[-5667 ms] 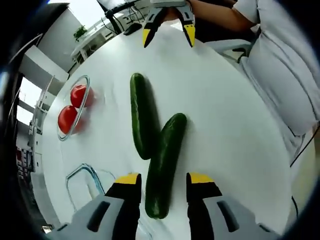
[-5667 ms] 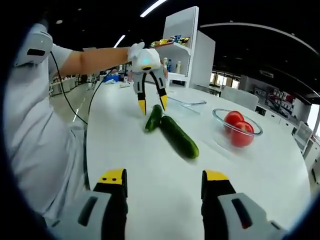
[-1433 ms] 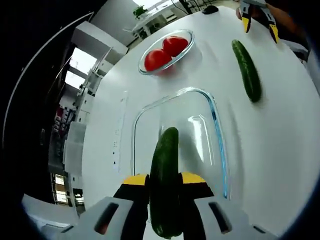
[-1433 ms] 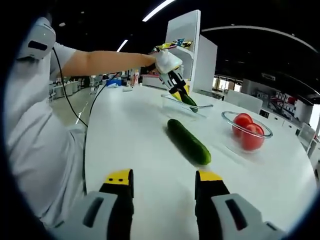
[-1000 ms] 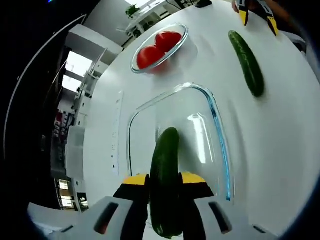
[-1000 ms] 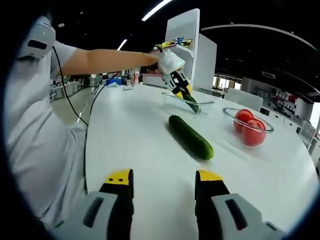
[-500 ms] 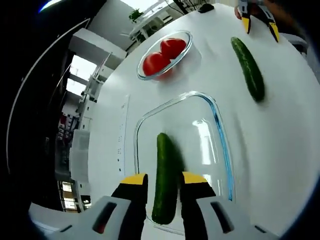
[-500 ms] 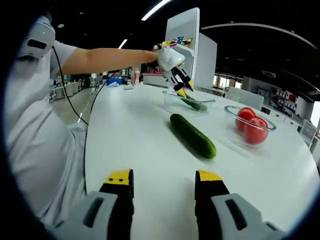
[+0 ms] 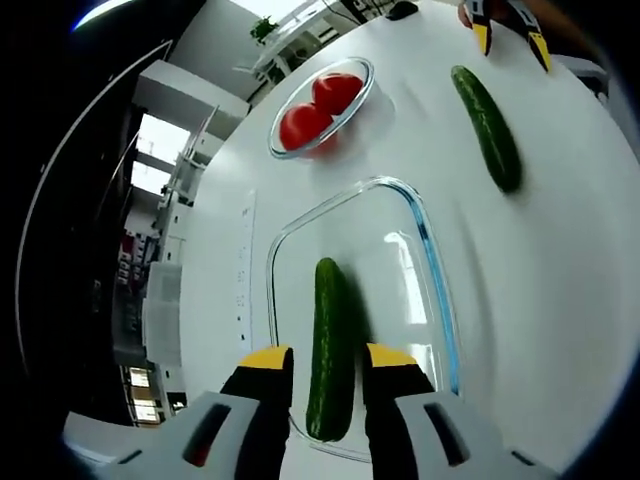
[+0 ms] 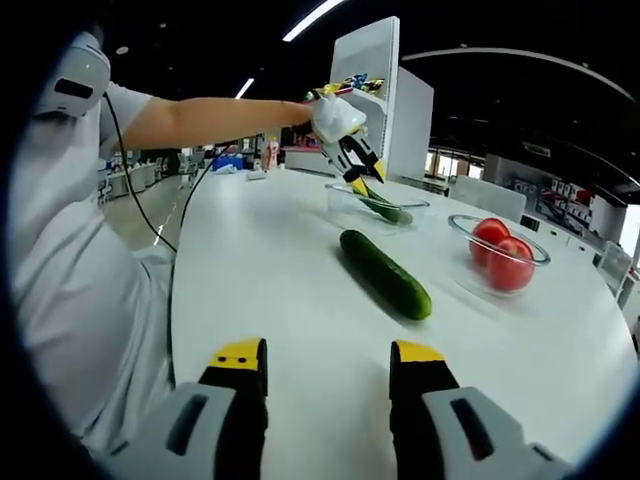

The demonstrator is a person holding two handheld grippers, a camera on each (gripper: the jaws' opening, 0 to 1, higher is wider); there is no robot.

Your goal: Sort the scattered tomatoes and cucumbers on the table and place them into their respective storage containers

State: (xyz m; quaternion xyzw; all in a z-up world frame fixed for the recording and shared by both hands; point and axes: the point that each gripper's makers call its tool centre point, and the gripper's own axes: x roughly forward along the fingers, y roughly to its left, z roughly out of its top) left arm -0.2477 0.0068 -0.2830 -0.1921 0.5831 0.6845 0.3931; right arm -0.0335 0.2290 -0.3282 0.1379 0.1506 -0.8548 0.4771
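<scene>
A dark green cucumber [image 9: 330, 350] lies lengthwise in the clear rectangular glass dish [image 9: 432, 262]. My left gripper [image 9: 328, 356] hangs just above it, open, one yellow-tipped jaw on each side and apart from it. In the right gripper view the same left gripper [image 10: 362, 181] points down into the dish [image 10: 352, 193], where that cucumber [image 10: 390, 211] rests. A second cucumber [image 10: 385, 272] [image 9: 486, 125] lies on the white table. My right gripper [image 10: 325, 362] is open and holds nothing, low over the table's near edge. Its yellow tips [image 9: 508, 28] stand beyond the loose cucumber.
A round glass bowl [image 9: 352, 98] [image 10: 478, 283] with two red tomatoes [image 10: 500, 256] stands beyond the dish. A person's arm [image 10: 200, 118] reaches across the table from the left. White shelving [image 10: 385, 95] stands behind the table.
My left gripper has let go of the cucumber, which now lies flat in the glass dish, and has opened a little wider above it. The right gripper has stayed in place.
</scene>
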